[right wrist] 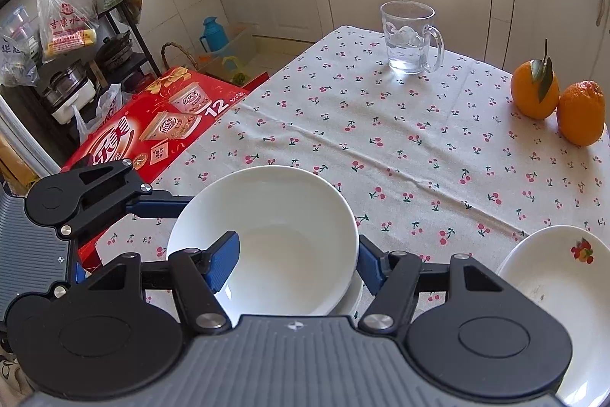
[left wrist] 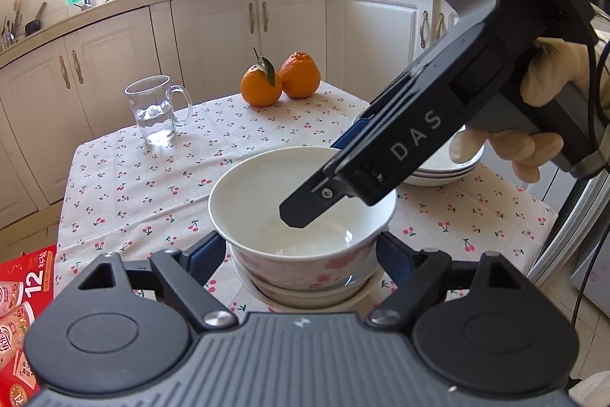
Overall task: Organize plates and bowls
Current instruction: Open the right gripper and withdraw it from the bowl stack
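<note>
A white bowl with pink flowers sits on top of a stack of bowls near the table's front edge. It also shows in the right wrist view. My left gripper is open, with its blue pads on either side of the bowl. My right gripper is open wide: one blue pad is inside the bowl, the other outside its rim. In the left wrist view one of its fingers dips into the bowl. A stack of white plates lies to the right; the top plate has a fruit print.
A glass mug of water and two oranges stand on the cherry-print tablecloth at the far side. A red box lies off the table's left edge. White kitchen cabinets stand behind.
</note>
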`<state>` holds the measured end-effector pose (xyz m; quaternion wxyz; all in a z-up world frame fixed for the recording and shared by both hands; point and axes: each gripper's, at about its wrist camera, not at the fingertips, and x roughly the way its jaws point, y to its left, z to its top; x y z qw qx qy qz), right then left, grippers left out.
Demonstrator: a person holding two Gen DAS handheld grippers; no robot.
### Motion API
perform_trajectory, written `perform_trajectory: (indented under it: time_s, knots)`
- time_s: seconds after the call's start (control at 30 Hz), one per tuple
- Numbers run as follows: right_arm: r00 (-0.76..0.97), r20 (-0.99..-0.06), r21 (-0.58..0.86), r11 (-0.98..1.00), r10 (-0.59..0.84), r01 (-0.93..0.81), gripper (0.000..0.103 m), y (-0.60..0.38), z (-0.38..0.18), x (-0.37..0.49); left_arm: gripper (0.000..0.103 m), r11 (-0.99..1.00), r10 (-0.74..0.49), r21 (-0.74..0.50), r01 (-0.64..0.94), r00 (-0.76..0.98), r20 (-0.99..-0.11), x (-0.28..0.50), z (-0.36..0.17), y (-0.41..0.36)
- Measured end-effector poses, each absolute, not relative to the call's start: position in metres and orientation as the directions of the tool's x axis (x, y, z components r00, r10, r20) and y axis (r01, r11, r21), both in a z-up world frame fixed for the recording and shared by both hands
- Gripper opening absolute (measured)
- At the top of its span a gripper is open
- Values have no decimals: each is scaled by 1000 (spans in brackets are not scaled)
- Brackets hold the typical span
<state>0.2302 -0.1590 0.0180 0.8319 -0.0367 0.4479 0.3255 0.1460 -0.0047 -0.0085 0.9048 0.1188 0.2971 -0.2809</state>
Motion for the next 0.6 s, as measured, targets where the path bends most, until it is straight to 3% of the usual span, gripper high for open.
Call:
perform_trajectory:
  time_s: [0.47, 0.53, 0.6]
  knots:
    - [399, -770, 212, 789, 498, -577, 73, -158, 10, 229, 89, 802, -463, 1, 597, 623, -630, 152, -18, -3]
    - [406, -767, 202, 788, 497, -582, 80, -157, 10, 226, 90, 795, -466, 13, 606, 625, -626, 148, -16, -2]
    - [432, -759, 175, 792, 487, -585, 96, -158, 12, 221, 93, 791, -469, 21, 612, 628, -621, 145, -13, 2]
